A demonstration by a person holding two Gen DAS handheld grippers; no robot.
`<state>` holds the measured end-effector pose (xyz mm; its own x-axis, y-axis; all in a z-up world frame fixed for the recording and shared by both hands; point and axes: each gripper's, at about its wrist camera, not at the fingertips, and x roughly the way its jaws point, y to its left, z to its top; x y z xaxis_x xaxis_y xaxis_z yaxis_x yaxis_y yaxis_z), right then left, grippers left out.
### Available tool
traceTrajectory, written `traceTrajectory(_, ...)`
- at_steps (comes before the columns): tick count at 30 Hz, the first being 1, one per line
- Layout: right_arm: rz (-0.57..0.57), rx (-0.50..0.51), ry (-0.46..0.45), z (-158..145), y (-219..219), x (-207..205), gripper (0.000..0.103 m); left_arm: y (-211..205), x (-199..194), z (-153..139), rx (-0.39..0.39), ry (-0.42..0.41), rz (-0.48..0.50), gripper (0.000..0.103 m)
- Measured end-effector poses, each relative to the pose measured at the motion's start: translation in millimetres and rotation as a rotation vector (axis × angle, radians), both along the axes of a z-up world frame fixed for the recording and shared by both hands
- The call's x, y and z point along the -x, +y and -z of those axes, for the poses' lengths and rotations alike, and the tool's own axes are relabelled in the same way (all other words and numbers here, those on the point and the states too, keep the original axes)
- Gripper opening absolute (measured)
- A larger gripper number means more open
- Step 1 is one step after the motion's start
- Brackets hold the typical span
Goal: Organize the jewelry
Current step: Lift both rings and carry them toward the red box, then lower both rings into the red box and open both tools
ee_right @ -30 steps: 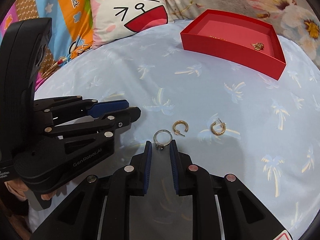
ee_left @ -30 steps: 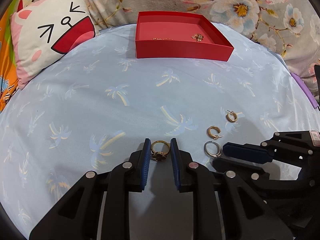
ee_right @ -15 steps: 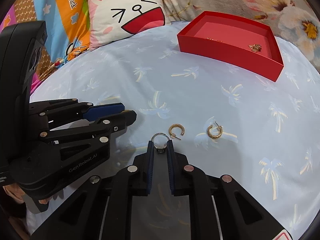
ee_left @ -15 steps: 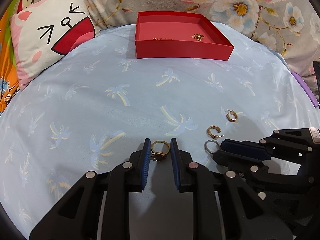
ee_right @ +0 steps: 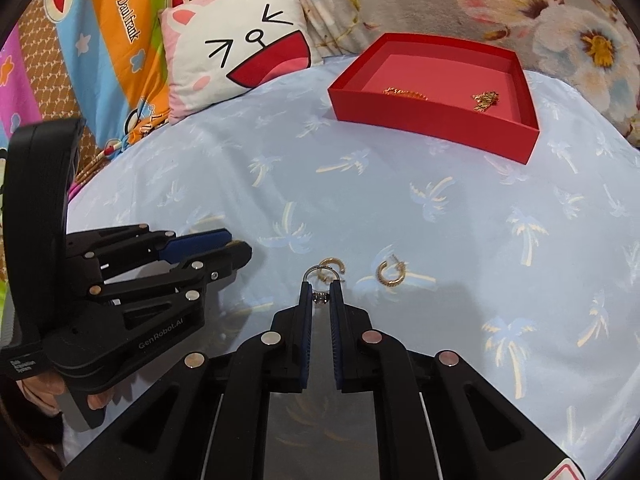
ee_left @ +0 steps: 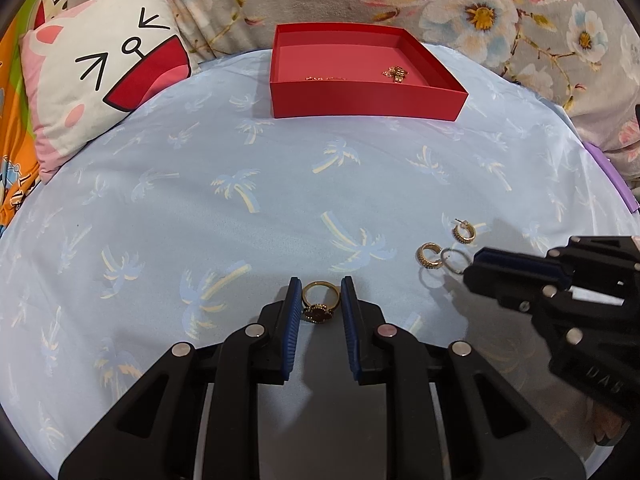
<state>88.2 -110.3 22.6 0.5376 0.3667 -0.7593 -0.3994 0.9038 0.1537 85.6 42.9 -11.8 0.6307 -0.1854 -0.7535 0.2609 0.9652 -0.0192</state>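
On the pale blue palm-print sheet, my left gripper (ee_left: 320,286) is shut on a gold ring with a dark stone (ee_left: 320,308), low over the fabric. My right gripper (ee_right: 321,286) is shut on a thin silver ring (ee_right: 322,276), which stands upright in the pads just off the sheet. In the left wrist view the right gripper (ee_left: 474,268) comes in from the right with the silver ring (ee_left: 454,260) at its tip. Two gold hoop earrings (ee_right: 332,266) (ee_right: 390,272) lie just beyond it. The red box (ee_left: 368,100) at the far side holds gold chains (ee_left: 396,72).
A cat-face pillow (ee_left: 100,80) leans at the back left, beside a bright striped blanket (ee_right: 100,40). A floral cover (ee_left: 480,8) rises behind the red box (ee_right: 432,120). The left gripper (ee_right: 236,246) and a hand (ee_right: 44,388) fill the right wrist view's left side.
My right gripper's jaws closed on the silver ring and raised it slightly from the sheet, so it now stands upright. The left gripper and its gold ring stayed put.
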Motion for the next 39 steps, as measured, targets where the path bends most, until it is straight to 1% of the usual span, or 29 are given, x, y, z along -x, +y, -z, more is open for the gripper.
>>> traceTrajectory(4,0.035,-0.014,-0.025,-12.4,-13.7,-6.7,0.008,-5.2,1.8,-2.5,-0.02,-0.016,0.015,0.019)
traceTrajectory(8,0.103,-0.04,-0.051,-28.7,-37.3,-21.9,0.008,-4.3,-2.1,-11.2,0.008,-0.01,0.027,0.019)
traceTrajectory(13,0.163,-0.052,-0.09,-47.9,-59.0,-44.2,0.008,-0.8,-13.6,-36.7,-0.004,-0.062,0.023,0.019)
traceTrajectory(15,0.173,-0.069,-0.091,-53.7,-64.6,-52.7,0.008,1.3,-21.1,-47.2,0.002,-0.076,0.022,0.019)
traceTrajectory(17,0.191,-0.061,-0.106,-59.7,-69.3,-62.3,0.008,4.1,-31.3,-56.2,0.016,-0.085,0.017,0.019)
traceTrajectory(21,0.205,-0.043,-0.126,-67.2,-72.5,-77.3,0.008,8.5,-53.5,-72.9,0.012,-0.122,-0.004,0.019)
traceTrajectory(26,0.221,-0.035,-0.146,-75.1,-75.5,-101.7,0.008,7.3,-81.1,-85.0,0.016,-0.119,-0.007,0.019)
traceTrajectory(33,0.267,-0.092,-0.119,-83.1,-86.4,-170.9,0.008,-20.1,-143.0,-108.0,0.031,-0.152,0.03,0.019)
traceTrajectory(36,0.279,-0.105,-0.096,-82.1,-86.8,-201.3,0.008,-34.6,-173.1,-110.6,0.02,-0.17,0.024,0.019)
traceTrajectory(39,0.29,-0.092,-0.091,-79.2,-82.8,-224.2,0.008,-44.3,-206.9,-109.4,0.05,-0.157,0.025,0.019)
